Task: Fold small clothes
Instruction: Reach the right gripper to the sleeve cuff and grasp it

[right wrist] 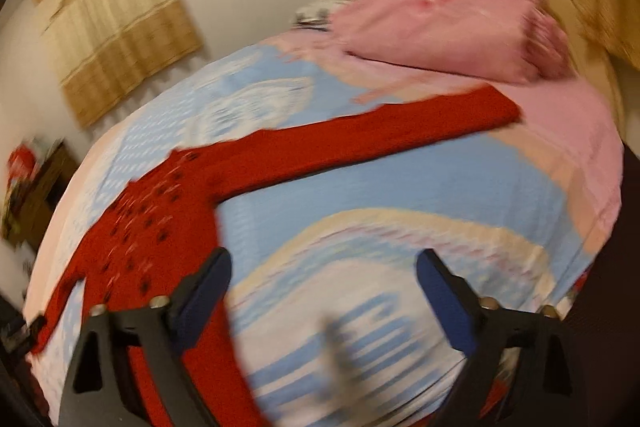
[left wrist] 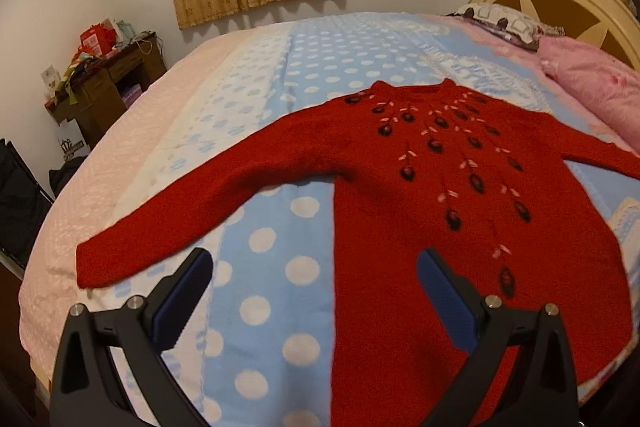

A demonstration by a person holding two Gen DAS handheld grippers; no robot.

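Red sweater [left wrist: 420, 187] lies flat, front up, sleeves out, on the polka-dot blanket [left wrist: 280, 275] of the bed. Left gripper [left wrist: 316, 279] spread wide w/ nothing in it, above the sweater's lower left edge. Right gripper [right wrist: 324, 279] also spread, empty, prob. off the sweater's right side; that view's blurred. Pink pillow [right wrist: 448, 27] near the sleeve end.

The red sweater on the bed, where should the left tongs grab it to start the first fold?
Probably the cuff of the sleeve nearest the left tongs. The red sweater lies flat, face up, sleeves spread, and that sleeve ends free on the blanket. Come in low from the outer side, pinching the end across its width. The right tongs are open too.
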